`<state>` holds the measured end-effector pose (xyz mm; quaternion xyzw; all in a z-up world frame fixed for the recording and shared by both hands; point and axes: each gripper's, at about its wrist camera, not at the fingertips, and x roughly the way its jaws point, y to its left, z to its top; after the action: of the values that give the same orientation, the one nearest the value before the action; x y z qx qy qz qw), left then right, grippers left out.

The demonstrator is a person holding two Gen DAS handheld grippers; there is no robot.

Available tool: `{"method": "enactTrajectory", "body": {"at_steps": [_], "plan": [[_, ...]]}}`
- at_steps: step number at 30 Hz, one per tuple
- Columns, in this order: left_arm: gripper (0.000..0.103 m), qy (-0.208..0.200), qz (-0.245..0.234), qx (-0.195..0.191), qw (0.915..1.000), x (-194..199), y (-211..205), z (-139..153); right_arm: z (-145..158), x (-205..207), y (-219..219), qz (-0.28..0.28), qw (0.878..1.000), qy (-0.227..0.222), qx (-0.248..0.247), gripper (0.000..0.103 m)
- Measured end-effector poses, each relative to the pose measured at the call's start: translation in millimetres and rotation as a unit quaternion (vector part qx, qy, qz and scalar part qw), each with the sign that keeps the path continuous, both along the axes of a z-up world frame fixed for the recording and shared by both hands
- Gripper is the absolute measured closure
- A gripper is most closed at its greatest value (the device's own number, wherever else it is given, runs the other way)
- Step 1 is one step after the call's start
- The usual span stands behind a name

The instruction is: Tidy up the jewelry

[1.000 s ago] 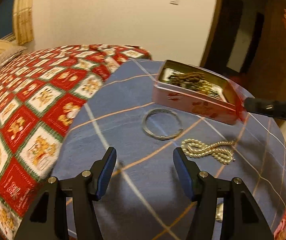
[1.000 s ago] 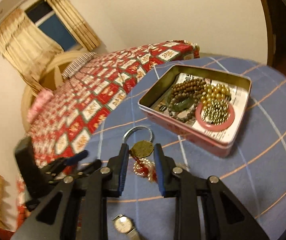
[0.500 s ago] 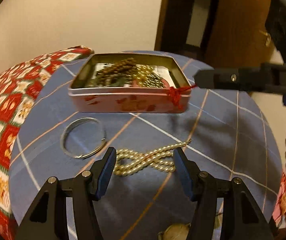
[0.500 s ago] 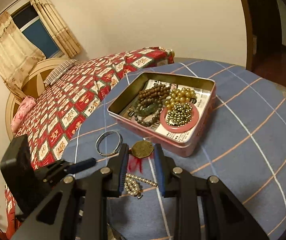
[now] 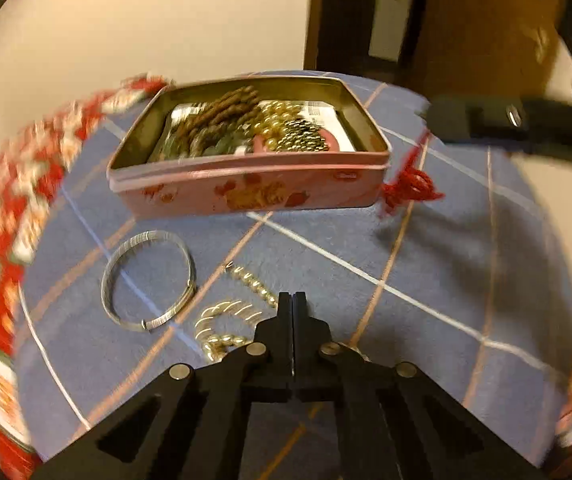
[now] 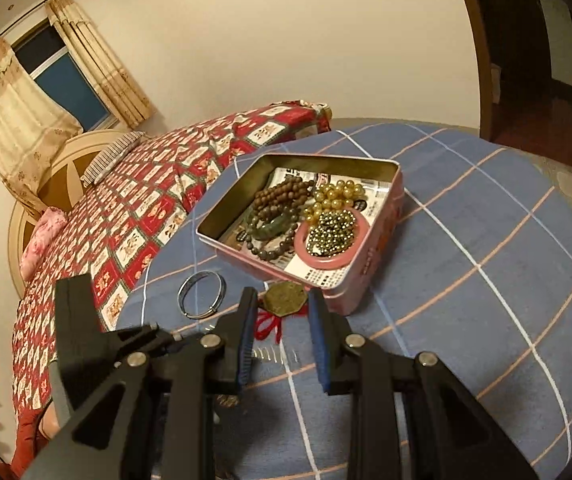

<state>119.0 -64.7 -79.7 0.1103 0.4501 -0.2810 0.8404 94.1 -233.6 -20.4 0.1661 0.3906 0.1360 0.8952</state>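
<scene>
A pink tin box [image 5: 245,188] [image 6: 370,264] holding bead bracelets stands on the blue checked cloth. My left gripper [image 5: 293,304] is shut low over the pearl necklace [image 5: 221,320]; I cannot tell whether it grips the pearls. A silver bangle [image 5: 147,280] [image 6: 201,294] lies left of the pearls. My right gripper [image 6: 281,308] is shut on a brass medallion [image 6: 286,298] with a red tassel [image 6: 269,326] [image 5: 408,188], held just in front of the tin's near corner.
The cloth covers a round table [image 6: 506,260]. A bed with a red patterned quilt [image 6: 133,220] lies to the left. A wooden door frame [image 6: 482,60] stands at the right. The left gripper's body [image 6: 85,340] sits left of my right fingers.
My left gripper went down onto the pearl necklace and shut. My right gripper carried the medallion closer to the tin, still shut on it.
</scene>
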Motion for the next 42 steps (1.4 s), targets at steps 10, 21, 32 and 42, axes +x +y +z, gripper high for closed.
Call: {"method": "enactTrajectory", "body": {"at_steps": [10,21,32,42], "plan": [[0.103,-0.03,0.036,-0.102,0.9937,-18,36,33,1,-5,-2,-0.004,1.0,-0.003,0.008,0.074],[0.056,-0.041,-0.078,0.002,0.9961,-22,23,12,4,-6,2,-0.002,1.0,-0.002,0.013,0.074],[0.056,0.005,-0.157,0.044,0.9866,-14,5,-13,2,-4,1,-0.002,1.0,0.003,0.01,0.074],[0.09,0.002,-0.092,0.033,0.9952,-6,4,-15,-2,-2,3,0.0,1.0,0.005,0.011,0.074]]}}
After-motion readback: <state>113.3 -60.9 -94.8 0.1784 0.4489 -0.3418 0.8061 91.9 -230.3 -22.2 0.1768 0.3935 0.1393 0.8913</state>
